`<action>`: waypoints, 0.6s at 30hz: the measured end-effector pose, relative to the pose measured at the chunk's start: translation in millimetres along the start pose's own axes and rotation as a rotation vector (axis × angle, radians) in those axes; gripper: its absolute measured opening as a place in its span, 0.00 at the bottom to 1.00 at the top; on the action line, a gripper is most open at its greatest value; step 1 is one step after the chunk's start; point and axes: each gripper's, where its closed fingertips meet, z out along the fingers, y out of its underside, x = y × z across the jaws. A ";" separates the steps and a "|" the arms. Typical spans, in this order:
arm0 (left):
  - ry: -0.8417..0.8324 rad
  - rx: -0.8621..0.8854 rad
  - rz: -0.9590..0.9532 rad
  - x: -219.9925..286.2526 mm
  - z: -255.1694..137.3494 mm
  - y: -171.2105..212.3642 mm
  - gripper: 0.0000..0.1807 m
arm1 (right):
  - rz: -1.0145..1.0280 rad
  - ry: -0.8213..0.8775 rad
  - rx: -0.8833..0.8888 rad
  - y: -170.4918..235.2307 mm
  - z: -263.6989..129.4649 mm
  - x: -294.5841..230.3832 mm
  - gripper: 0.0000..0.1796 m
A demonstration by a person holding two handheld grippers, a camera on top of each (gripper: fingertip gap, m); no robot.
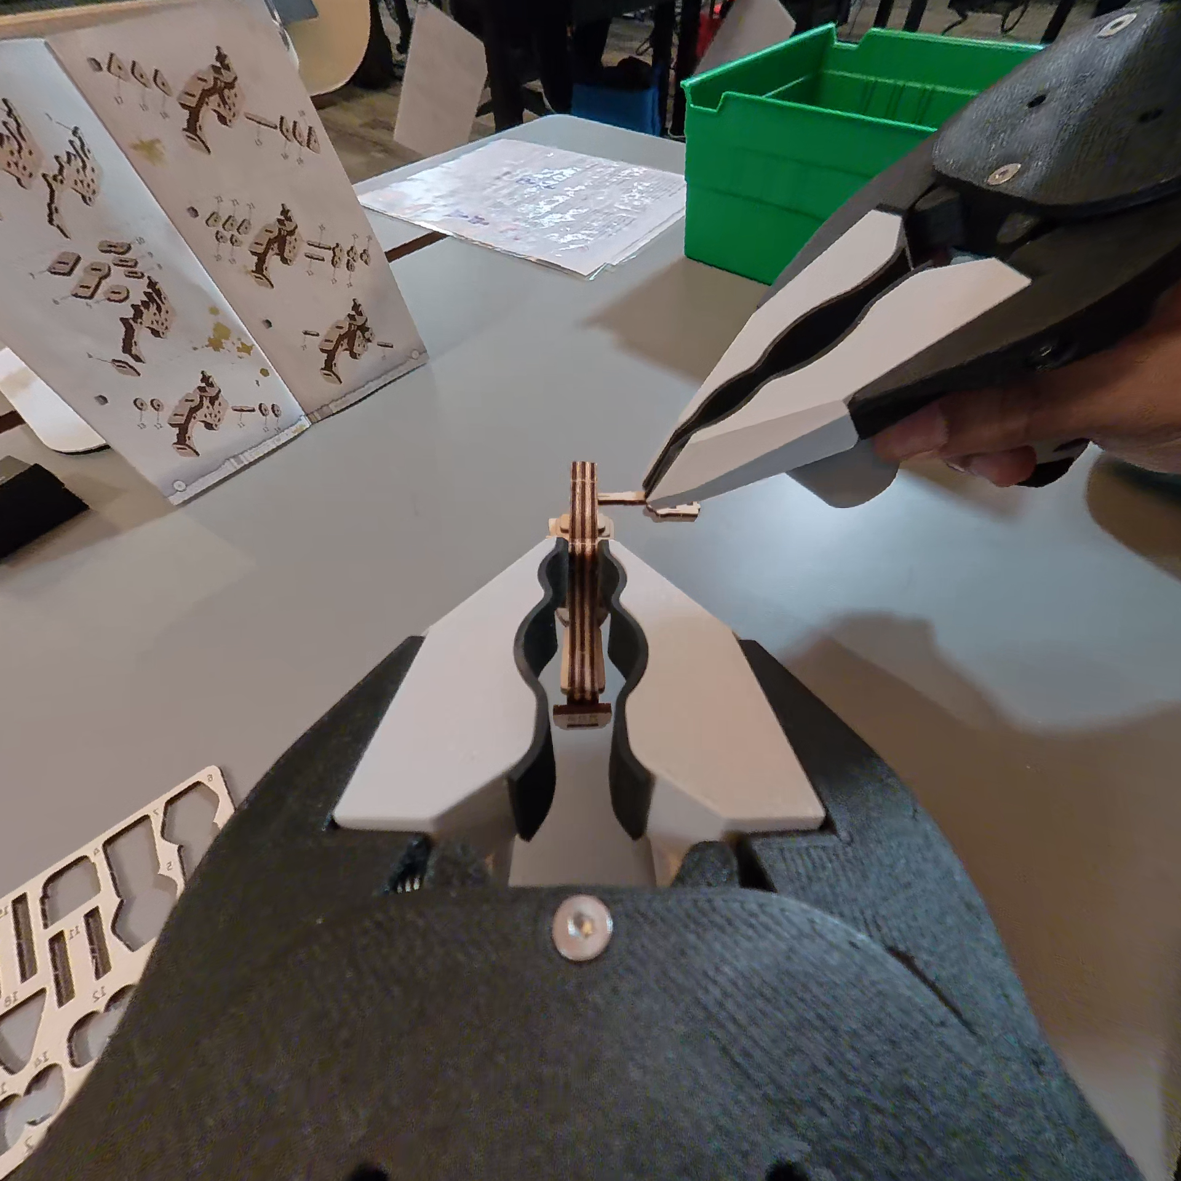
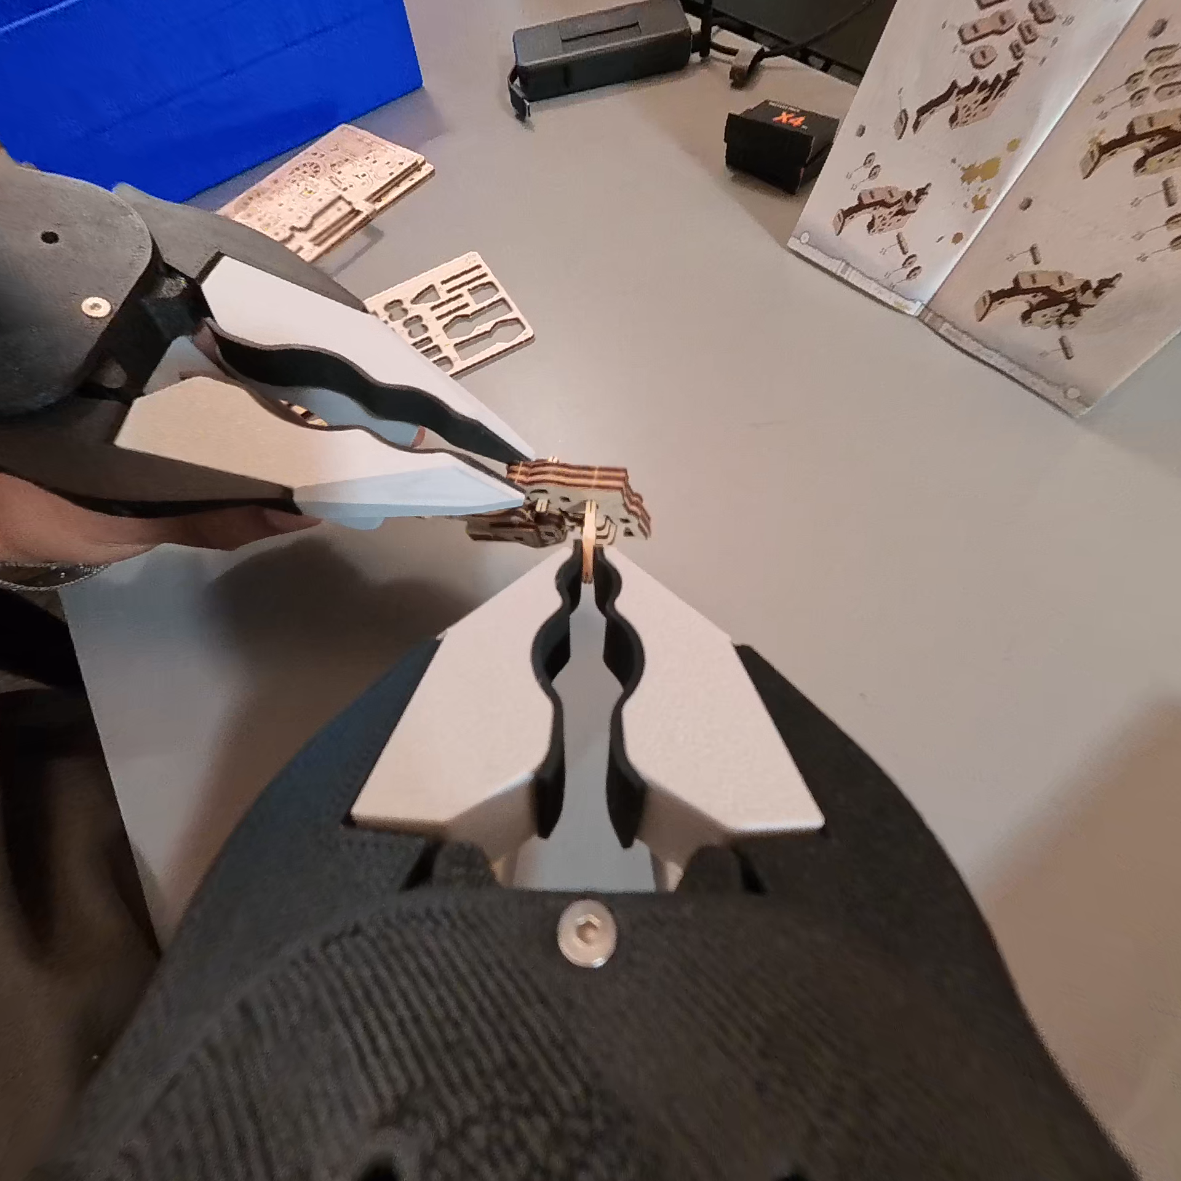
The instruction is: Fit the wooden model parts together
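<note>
My left gripper (image 1: pixel 583 555) is shut on a layered wooden model body (image 1: pixel 583 511) and holds it above the grey table (image 1: pixel 447 447). In the right wrist view, that gripper (image 2: pixel 521 487) comes in from the left with the model (image 2: pixel 575 489) at its tip. My right gripper (image 2: pixel 586 567) is shut on a small thin wooden piece (image 2: pixel 586 546), which is pressed against the side of the model. In the left wrist view, the right gripper (image 1: pixel 648 497) reaches in from the right, with the small piece (image 1: pixel 671 510) at its tip beside the model.
Folded instruction sheets (image 1: pixel 211 255) stand at the back left. A green bin (image 1: pixel 799 147) and a laminated paper (image 1: pixel 530 198) lie farther back. A punched-out wooden sheet (image 2: pixel 454 313), stacked wooden sheets (image 2: pixel 332 192), a blue box (image 2: pixel 192 77) and a black box (image 2: pixel 779 140) are on the table. Less than 4 cm separates the two grippers' tips.
</note>
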 end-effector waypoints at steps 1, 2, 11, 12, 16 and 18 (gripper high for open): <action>-0.003 -0.001 0.006 0.1 0.2 0.1 0.03 | 0.005 -0.004 -0.001 0.8 0.6 -0.1 0.01; -0.007 -0.002 0.011 0.2 0.3 0.2 0.03 | 0.008 -0.006 0.001 0.9 0.7 0.0 0.01; 0.003 -0.005 0.003 2.1 1.0 1.1 0.03 | 0.019 -0.010 0.001 1.4 0.9 0.9 0.01; 0.004 -0.005 0.004 2.6 0.9 0.7 0.03 | 0.024 -0.013 0.002 1.3 0.6 1.1 0.01; 0.012 -0.009 0.005 3.4 1.2 1.5 0.03 | 0.033 -0.022 0.008 2.1 1.5 0.8 0.01; 0.028 -0.001 -0.018 2.7 0.1 0.2 0.03 | 0.024 -0.025 0.024 0.0 0.7 -0.1 0.01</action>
